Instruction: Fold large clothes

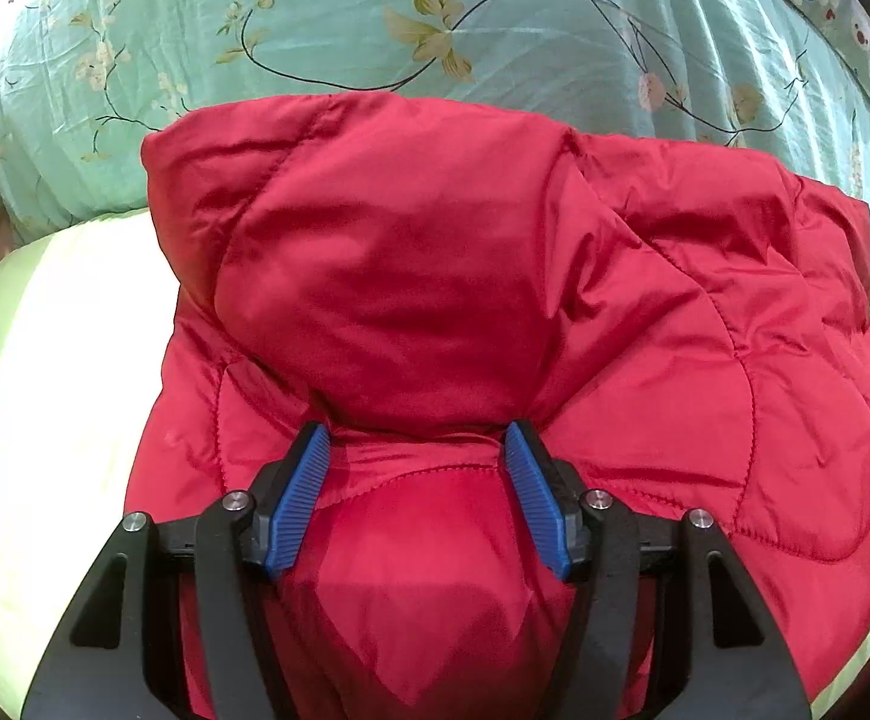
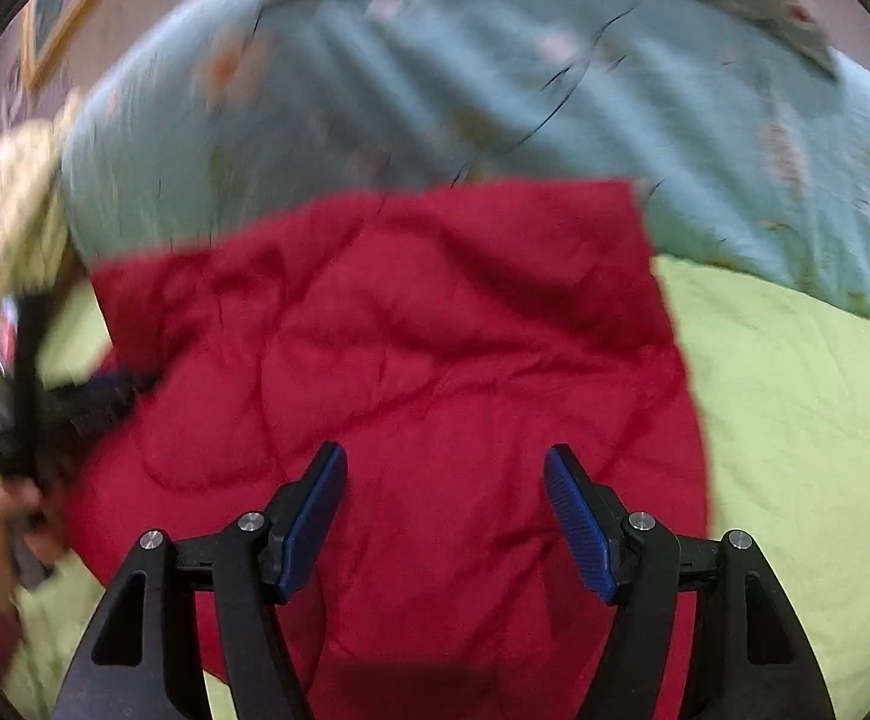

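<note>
A green sheet (image 2: 795, 420) is spread under a red jacket (image 1: 495, 300), with a teal quilt (image 1: 375, 30) bunched behind it. The jacket's thick fold is clamped by the left gripper (image 1: 417, 480); the right gripper (image 2: 446, 516) is held wide above it, empty.

Bed takes up nearly the whole field in both wrist views. Near part covered by a plain pale yellow-green sheet (image 1: 57, 360), bright and washed out at the left edge. Across the far side lies a thick teal quilt (image 1: 327, 30), satin sheen, printed with pale blossoms and thin dark curling stems. Patterned pillow (image 1: 837, 18) at the far right corner, light ground with small red and blue motifs. Pinkish wall with a wood-framed picture (image 2: 69, 6) upper left, blurred.
</note>
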`<state>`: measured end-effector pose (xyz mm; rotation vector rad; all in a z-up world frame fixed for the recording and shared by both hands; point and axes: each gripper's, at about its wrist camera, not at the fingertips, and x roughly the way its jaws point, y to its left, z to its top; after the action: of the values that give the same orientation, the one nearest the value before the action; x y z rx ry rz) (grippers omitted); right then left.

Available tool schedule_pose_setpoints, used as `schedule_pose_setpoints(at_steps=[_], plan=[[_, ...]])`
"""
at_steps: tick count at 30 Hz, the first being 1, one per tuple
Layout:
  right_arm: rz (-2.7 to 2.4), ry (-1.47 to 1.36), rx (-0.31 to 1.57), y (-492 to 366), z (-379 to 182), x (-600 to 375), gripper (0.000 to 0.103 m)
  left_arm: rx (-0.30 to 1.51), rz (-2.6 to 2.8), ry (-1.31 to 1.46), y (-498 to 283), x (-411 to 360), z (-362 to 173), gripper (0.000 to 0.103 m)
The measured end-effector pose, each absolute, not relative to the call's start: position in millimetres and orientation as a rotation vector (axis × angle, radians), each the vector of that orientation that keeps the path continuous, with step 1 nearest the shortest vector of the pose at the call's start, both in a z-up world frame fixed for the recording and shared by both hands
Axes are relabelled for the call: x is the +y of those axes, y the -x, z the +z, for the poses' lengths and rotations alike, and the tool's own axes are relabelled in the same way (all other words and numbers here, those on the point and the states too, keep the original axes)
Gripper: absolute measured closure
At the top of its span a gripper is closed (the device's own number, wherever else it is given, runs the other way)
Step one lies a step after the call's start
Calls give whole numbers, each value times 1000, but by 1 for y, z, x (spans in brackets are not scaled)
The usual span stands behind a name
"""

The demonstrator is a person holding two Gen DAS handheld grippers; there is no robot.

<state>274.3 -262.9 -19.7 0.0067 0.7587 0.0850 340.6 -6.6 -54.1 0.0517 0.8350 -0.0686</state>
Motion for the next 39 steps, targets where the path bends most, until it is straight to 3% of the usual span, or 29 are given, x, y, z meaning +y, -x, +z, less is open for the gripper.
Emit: schedule_pose_setpoints(at_steps=[3, 11, 15, 19, 24, 39], plan=[[51, -44, 805, -295, -31, -275, 25, 830, -73, -29, -339, 0, -49, 43], [3, -136, 826, -325, -44, -305, 22, 778, -131, 98, -295, 30, -22, 43], [4, -205, 823, -329, -47, -314, 20, 814, -95, 55, -302, 31, -34, 42], [-6, -209, 829, -326, -47, -314, 20, 832, -53, 19, -326, 26, -53, 28], [-25, -190, 837, -314, -40, -316, 21, 845, -66, 34, -335, 29, -48, 27], [-45, -143, 789, -231, -9, -345, 17, 786, -150, 179, -264, 104, -9, 27]])
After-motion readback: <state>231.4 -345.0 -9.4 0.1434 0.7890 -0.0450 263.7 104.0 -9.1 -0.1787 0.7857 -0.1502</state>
